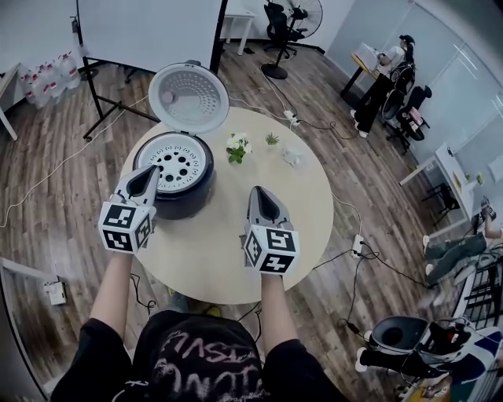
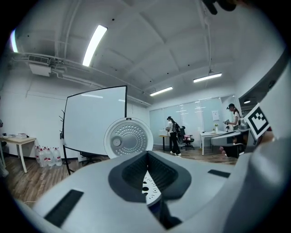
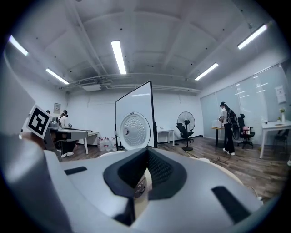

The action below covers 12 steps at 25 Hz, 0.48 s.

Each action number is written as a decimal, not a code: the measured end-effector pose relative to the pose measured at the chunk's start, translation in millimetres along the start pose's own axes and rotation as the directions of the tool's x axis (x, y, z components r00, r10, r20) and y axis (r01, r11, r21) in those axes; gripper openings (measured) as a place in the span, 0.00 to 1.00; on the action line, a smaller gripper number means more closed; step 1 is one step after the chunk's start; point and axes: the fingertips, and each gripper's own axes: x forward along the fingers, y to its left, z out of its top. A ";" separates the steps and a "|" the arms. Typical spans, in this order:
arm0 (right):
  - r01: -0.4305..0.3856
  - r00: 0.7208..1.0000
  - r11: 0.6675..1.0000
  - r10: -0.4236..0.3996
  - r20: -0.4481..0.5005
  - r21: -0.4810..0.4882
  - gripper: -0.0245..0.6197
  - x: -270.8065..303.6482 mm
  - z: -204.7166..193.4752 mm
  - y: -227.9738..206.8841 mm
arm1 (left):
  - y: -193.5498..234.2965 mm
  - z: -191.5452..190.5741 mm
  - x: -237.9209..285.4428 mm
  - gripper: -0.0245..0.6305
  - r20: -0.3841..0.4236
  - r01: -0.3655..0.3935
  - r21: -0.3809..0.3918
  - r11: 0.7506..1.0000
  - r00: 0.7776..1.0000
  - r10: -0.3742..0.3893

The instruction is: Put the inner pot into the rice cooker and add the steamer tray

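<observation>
**Both tongs clenched & empty; tray sits in cooker**

The dark round rice cooker stands at the tabletop's far-left edge. Its white dimpled lid is swung open & upright behind it. The white perforated steamer tray lies flat in the cooker's mouth; the inner pot can't be made out under it.

The left tongs hang at the cooker's near-left side, tip overlapping the tray's rim in the head view. Touching or just above it: can't tell. Jaws are pressed together w/ nothing btw them. In the left gripper view a slice of the tray shows below the closed tips & the lid stands straight ahead.

The right tongs are over the middle of the tabletop, to the right of the cooker & clear of it. They're clenched too, nothing held. The right gripper view has the lid ahead, a bit left.

The round beige tabletop also carries a small bunch of white flowers & a smaller green plant, both toward the far edge, right of the cooker.

Room: wood plank floor, a big white screen on a black stand beyond the far edge, a cluster of water bottles far left, a black pedestal fan & a black office chair at the back. A white power strip w/ cables lies on the floor off the right edge. People are at desks on the far right.
</observation>
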 end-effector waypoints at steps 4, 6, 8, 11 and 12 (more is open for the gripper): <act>0.032 0.999 1.000 -0.032 0.031 0.002 0.05 -27.0 2.1 -18.4 | -17.8 8.5 -9.4 0.06 0.048 0.013 0.017 1.000 0.999 -0.014; 0.041 0.998 0.999 -0.041 0.046 0.000 0.05 -41.5 2.3 -25.4 | -25.3 8.9 -14.0 0.06 0.053 0.015 0.025 1.000 0.998 -0.017; 0.046 0.997 0.999 -0.046 0.057 -0.009 0.05 -54.6 0.7 -31.0 | -33.7 7.8 -18.0 0.06 0.055 0.023 0.032 0.999 0.998 -0.024; 0.050 0.997 0.998 -0.048 0.056 -0.024 0.05 -69.2 -6.4 -36.0 | -45.6 2.6 -23.0 0.06 0.057 0.039 0.054 0.998 0.998 -0.042; 0.052 0.997 0.998 -0.050 0.057 -0.028 0.05 -73.4 -8.9 -37.1 | -48.1 -0.3 -24.9 0.06 0.055 0.043 0.066 0.997 0.997 -0.047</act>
